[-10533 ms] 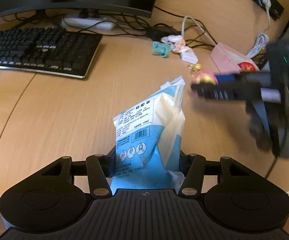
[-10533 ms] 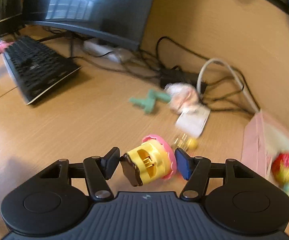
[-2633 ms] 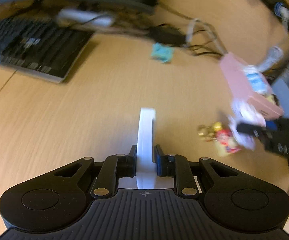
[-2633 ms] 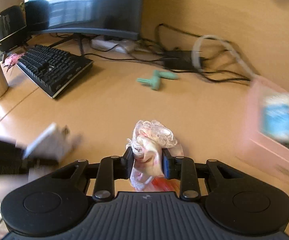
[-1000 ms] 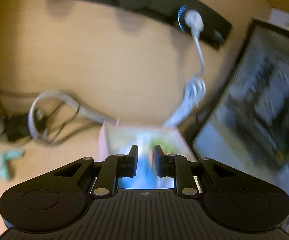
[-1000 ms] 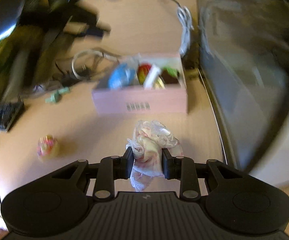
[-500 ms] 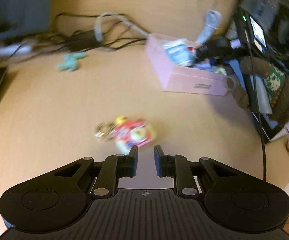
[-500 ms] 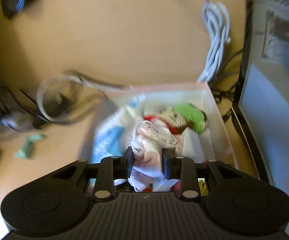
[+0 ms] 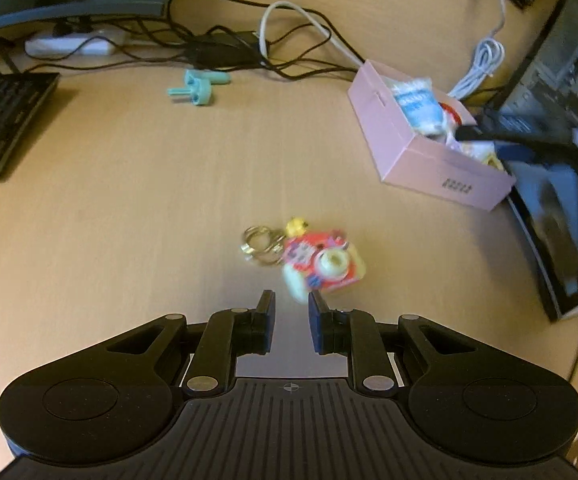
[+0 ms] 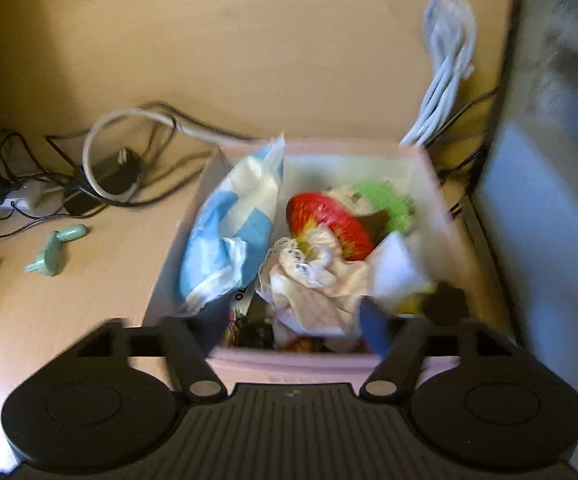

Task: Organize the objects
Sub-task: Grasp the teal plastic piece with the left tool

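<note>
Right gripper: my right gripper (image 10: pixel 293 320) hung over the pink cardboard box (image 10: pixel 289 364), jaws opening, the lacy cream cloth bundle (image 10: pixel 313 280) loose between them, resting on the box's contents.
Left gripper: my left gripper (image 9: pixel 291 322) was nearly pressed together and empty, just short of the red-and-cream toy camera keychain (image 9: pixel 321 264) on the wooden desk (image 9: pixel 129 200).
Snag risk: lace could have caught on a finger as I pulled back, dragging the bundle out.
Overflow risk: the box looked full; the cloth might have slid over the near wall.
Keychain risk: with jaws that narrow I would have pushed the toy, not gripped it; its metal rings (image 9: pixel 259 242) could have slipped.
Stray: the teal plastic part (image 9: pixel 197 87) lay well ahead.
</note>
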A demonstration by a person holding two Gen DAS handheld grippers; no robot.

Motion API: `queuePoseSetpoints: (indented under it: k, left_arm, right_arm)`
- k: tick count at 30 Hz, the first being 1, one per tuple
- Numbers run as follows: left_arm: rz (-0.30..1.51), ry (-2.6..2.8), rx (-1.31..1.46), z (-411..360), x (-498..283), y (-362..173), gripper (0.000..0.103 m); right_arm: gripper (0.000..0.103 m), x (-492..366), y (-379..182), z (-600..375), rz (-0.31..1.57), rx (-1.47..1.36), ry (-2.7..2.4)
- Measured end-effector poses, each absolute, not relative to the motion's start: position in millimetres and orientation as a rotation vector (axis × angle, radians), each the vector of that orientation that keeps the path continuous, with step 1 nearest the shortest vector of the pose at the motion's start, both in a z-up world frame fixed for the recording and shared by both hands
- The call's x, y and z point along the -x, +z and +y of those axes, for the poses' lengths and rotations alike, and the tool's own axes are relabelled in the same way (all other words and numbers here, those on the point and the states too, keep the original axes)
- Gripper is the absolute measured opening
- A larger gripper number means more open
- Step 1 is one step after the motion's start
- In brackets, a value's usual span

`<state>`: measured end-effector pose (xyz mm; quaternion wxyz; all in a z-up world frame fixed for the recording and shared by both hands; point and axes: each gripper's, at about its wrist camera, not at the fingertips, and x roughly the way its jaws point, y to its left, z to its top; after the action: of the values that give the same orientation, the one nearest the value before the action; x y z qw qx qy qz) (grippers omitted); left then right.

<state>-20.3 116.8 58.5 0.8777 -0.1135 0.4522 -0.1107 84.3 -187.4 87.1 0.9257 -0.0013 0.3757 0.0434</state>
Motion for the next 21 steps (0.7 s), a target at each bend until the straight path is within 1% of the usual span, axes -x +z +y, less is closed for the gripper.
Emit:
queuePoseSetpoints:
  k: [1, 3, 5, 9, 12, 15, 21]
  left_arm:
    - [0.945, -0.235, 0.241, 112.6, 18.3, 57.0, 0.02]
    - [0.942, -0.249, 0.224, 102.1, 10.0, 54.8, 0.021]
    - [0.889, -0.22, 0.182, 99.9, -1.9, 60.2, 0.022]
    - [0.769, -0.117, 0.163, 122.6, -48.4, 81.6, 0.022]
    - [0.727, -0.06, 0.119, 133.8, -93.6, 89.1, 0.021]
    - [0.75, -0.019, 0.101, 137.4, -140.4, 83.8, 0.021]
    - [0.835, 0.077, 0.041, 133.3, -195.3, 56.1, 0.022]
  right_arm:
    - [0.081, -67.3, 91.6, -185.0, 0.731, 0.037, 0.107]
    - [0.085, -43.9, 97.7, -182.6, 0.681, 0.079, 0.126]
    - [0.085, -24.5, 97.9, -178.2, 0.659, 0.115, 0.143]
    - [0.085, -0.3, 91.5, -173.8, 0.691, 0.096, 0.179]
    - [0.085, 19.9, 83.5, -166.6, 0.72, 0.091, 0.206]
    - [0.085, 35.9, 74.4, -160.6, 0.727, 0.125, 0.199]
    - [0.085, 59.6, 66.6, -168.2, 0.761, 0.152, 0.157]
